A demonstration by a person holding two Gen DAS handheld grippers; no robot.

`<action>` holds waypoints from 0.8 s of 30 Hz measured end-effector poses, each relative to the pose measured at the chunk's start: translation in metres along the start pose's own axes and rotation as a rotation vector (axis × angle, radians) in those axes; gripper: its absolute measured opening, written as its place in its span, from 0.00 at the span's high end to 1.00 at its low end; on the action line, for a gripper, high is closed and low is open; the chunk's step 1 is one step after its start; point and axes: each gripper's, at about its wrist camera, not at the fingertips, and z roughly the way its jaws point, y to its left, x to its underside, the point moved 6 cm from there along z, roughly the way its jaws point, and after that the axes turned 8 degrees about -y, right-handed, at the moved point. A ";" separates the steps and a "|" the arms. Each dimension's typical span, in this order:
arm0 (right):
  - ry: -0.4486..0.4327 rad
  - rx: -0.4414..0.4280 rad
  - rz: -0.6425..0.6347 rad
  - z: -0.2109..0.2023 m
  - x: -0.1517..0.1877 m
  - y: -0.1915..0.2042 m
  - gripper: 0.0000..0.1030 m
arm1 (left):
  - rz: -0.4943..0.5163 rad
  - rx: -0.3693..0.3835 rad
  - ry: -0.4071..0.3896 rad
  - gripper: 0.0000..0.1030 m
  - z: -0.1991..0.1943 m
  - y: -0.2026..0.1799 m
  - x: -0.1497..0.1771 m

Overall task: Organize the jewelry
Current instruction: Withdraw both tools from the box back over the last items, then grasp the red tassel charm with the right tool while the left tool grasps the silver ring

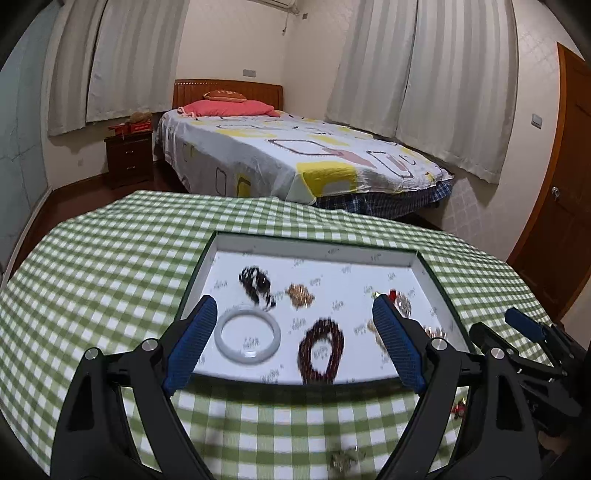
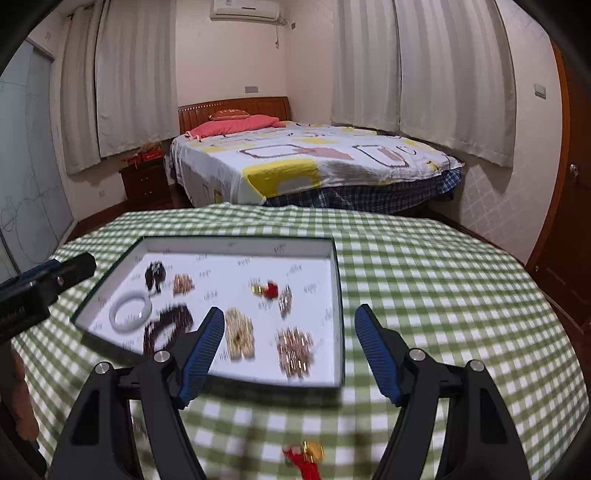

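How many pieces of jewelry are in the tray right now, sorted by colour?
White bangle: 1
Black beads: 1
Dark red bead bracelet: 1
Red and gold charm: 1
Gold or coppery pieces: 4
Total in the tray: 8

place: home bedroom | we see: a made bed (image 1: 295, 155) with a pink pillow (image 1: 229, 108) and wooden headboard (image 2: 232, 107) | a nightstand (image 1: 129, 157) beside it | long curtains (image 2: 454, 74) | wall air conditioner (image 2: 243, 9) | checked tablecloth (image 2: 443, 277) in front
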 end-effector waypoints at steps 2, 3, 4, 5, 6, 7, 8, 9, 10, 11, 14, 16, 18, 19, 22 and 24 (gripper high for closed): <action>0.014 0.001 0.009 -0.004 0.011 -0.003 0.31 | -0.009 -0.001 0.010 0.18 -0.005 0.002 0.009; 0.027 0.002 0.012 -0.006 0.017 -0.005 0.31 | -0.014 -0.005 0.015 0.18 -0.008 0.004 0.014; 0.037 0.005 0.013 -0.007 0.022 -0.006 0.31 | -0.016 -0.009 0.018 0.18 -0.009 0.005 0.018; 0.049 0.005 0.017 -0.008 0.029 -0.007 0.31 | -0.021 -0.013 0.026 0.18 -0.012 0.007 0.023; 0.056 0.005 0.019 -0.009 0.034 -0.008 0.31 | -0.024 -0.015 0.031 0.18 -0.013 0.008 0.027; 0.066 0.007 0.021 -0.010 0.040 -0.009 0.31 | -0.029 -0.019 0.041 0.18 -0.015 0.010 0.033; 0.080 0.008 0.023 -0.011 0.046 -0.010 0.31 | -0.032 -0.020 0.046 0.18 -0.016 0.012 0.036; 0.089 0.008 0.027 -0.011 0.051 -0.010 0.31 | -0.033 -0.021 0.053 0.18 -0.018 0.012 0.042; 0.099 0.006 0.031 -0.011 0.055 -0.011 0.31 | -0.031 -0.022 0.061 0.18 -0.018 0.012 0.046; 0.109 0.005 0.034 -0.010 0.060 -0.012 0.31 | -0.027 -0.024 0.066 0.18 -0.019 0.011 0.050; 0.127 0.005 0.029 -0.009 0.069 -0.013 0.31 | -0.010 -0.027 0.089 0.18 -0.022 0.010 0.064; 0.142 0.005 0.032 -0.007 0.075 -0.013 0.34 | -0.008 -0.027 0.105 0.18 -0.023 0.009 0.071; 0.155 0.004 0.036 -0.005 0.079 -0.015 0.38 | -0.008 -0.026 0.120 0.18 -0.022 0.008 0.077; 0.162 0.005 0.037 -0.004 0.080 -0.016 0.38 | -0.005 -0.026 0.124 0.18 -0.022 0.007 0.078; 0.191 0.012 0.049 0.000 0.085 -0.019 0.45 | 0.000 -0.025 0.129 0.18 -0.022 0.005 0.081; 0.213 0.011 0.053 0.002 0.090 -0.021 0.54 | 0.004 -0.022 0.135 0.18 -0.021 0.004 0.083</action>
